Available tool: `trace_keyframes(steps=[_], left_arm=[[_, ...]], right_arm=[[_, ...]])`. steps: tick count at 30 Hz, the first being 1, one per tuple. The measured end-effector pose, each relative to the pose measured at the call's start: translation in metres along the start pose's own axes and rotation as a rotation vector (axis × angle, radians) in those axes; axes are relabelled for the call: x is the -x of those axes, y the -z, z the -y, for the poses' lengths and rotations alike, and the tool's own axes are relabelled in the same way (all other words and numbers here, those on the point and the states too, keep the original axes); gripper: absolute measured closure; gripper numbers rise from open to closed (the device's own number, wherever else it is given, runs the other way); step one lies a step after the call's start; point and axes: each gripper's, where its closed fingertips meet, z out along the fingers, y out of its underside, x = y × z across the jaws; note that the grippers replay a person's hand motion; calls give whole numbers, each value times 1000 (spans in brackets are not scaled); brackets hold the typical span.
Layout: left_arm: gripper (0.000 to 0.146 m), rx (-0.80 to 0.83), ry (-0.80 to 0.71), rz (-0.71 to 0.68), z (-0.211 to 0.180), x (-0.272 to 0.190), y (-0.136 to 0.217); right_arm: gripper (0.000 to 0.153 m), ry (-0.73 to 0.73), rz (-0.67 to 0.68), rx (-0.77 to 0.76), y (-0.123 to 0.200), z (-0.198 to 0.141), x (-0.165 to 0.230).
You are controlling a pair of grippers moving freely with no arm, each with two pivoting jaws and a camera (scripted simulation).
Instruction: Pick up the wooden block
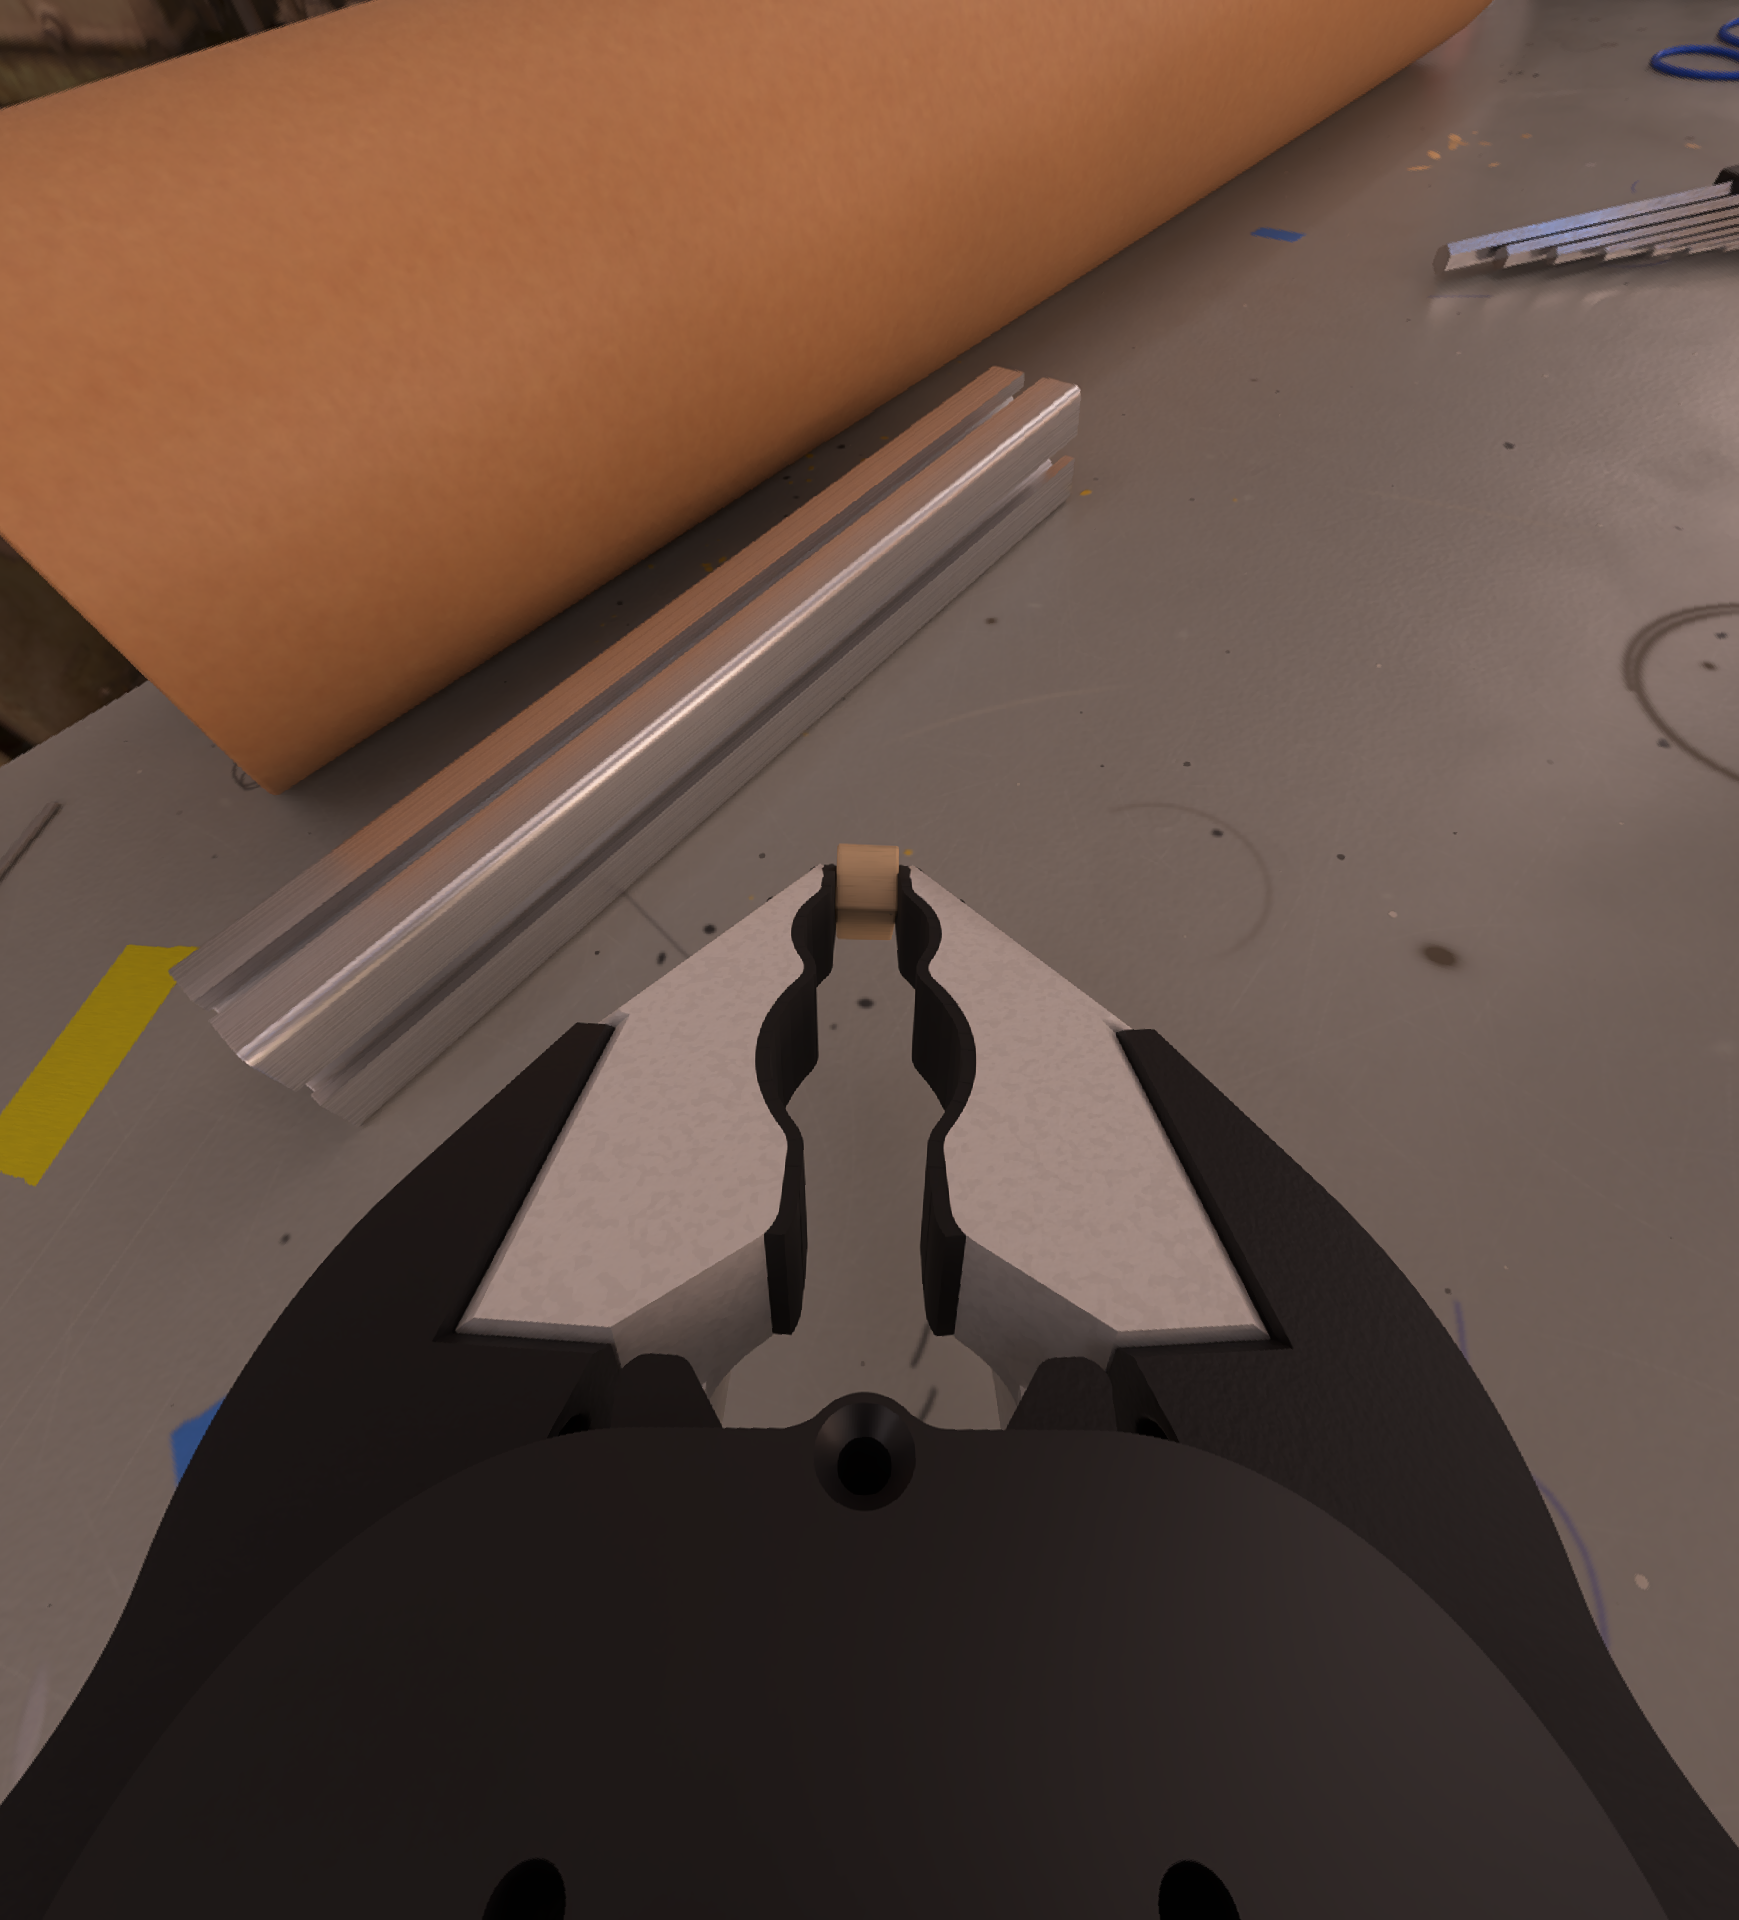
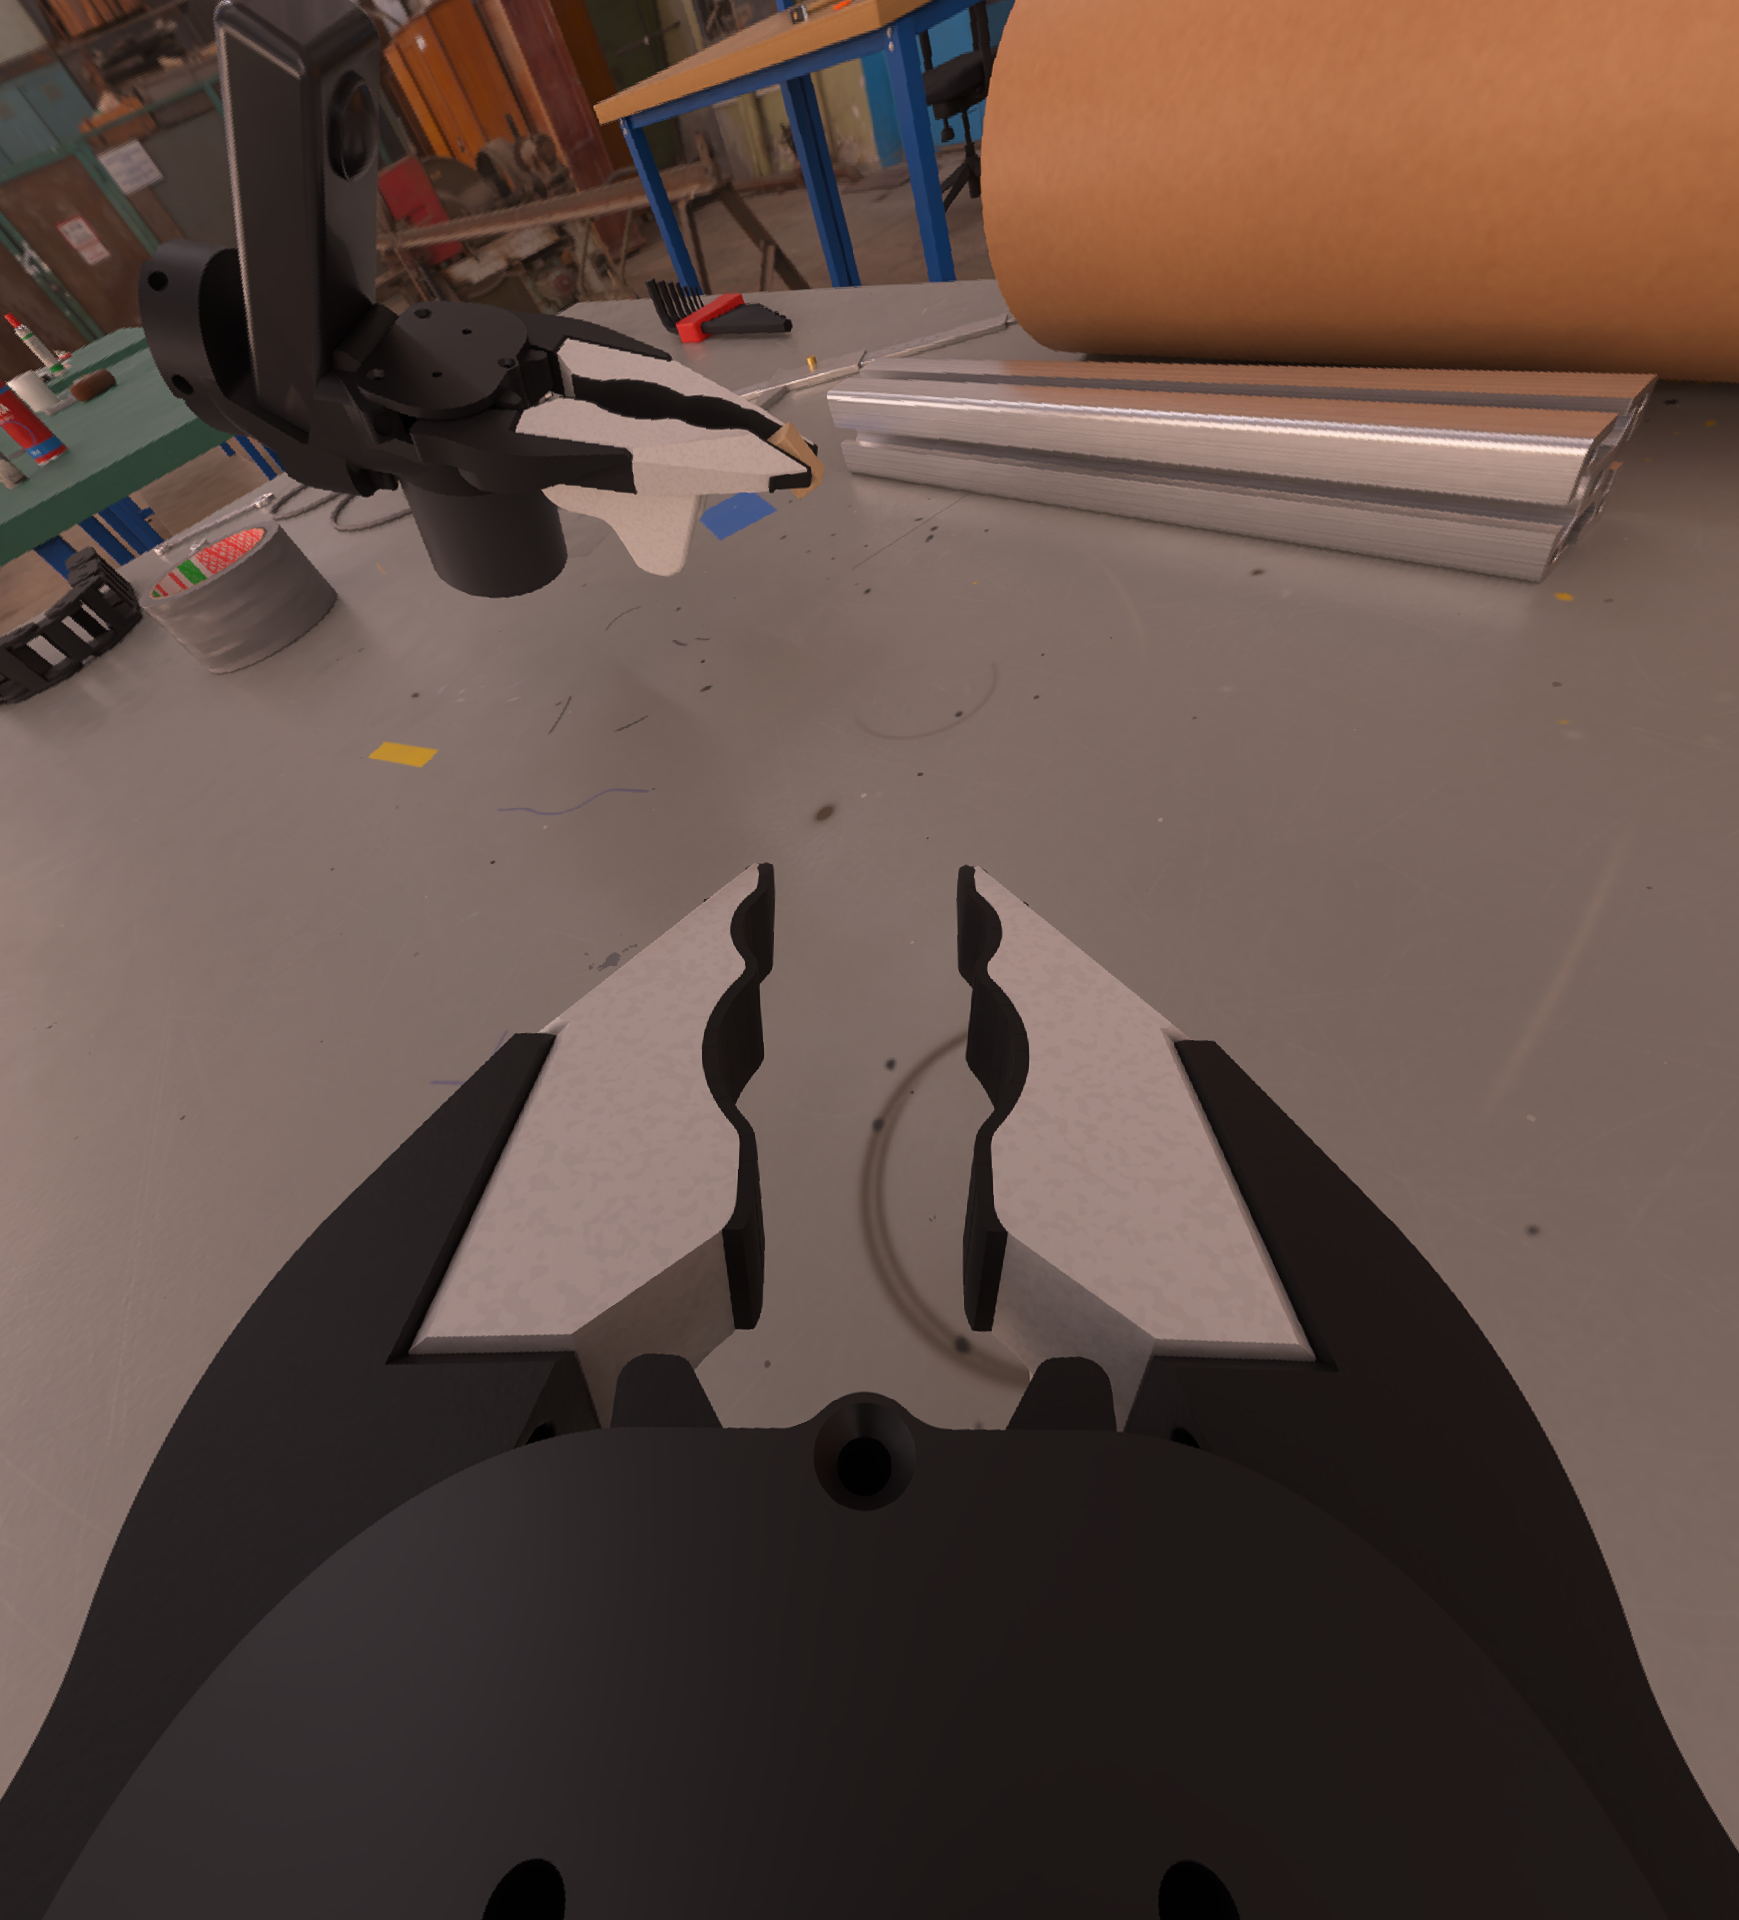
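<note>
Left wrist view, frame centre: left gripper (image 1: 866, 902) pinches the small, seemingly light, stiff wooden block (image 1: 866, 891) by its sides at the very fingertips, while right gripper (image 2: 865, 883) is spread, empty.

Long grooved aluminium extrusion bar (image 2: 1229, 468) lying on the grey worktable (image 2: 1260, 831), large brown paper roll (image 2: 1416, 177) just behind the bar, small pale wooden block (image 1: 866, 896) held between the left gripper (image 1: 866, 883) fingertips above the table beside the bar, roll of grey tape (image 2: 236, 597) well left of the bar.
</note>
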Motion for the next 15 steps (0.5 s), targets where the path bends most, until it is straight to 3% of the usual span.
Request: trace_keyframes(steps=[15], left_arm=[[136,-1,2,1,0,0,0]], right_arm=[[117,-5,3,-1,0,0,0]])
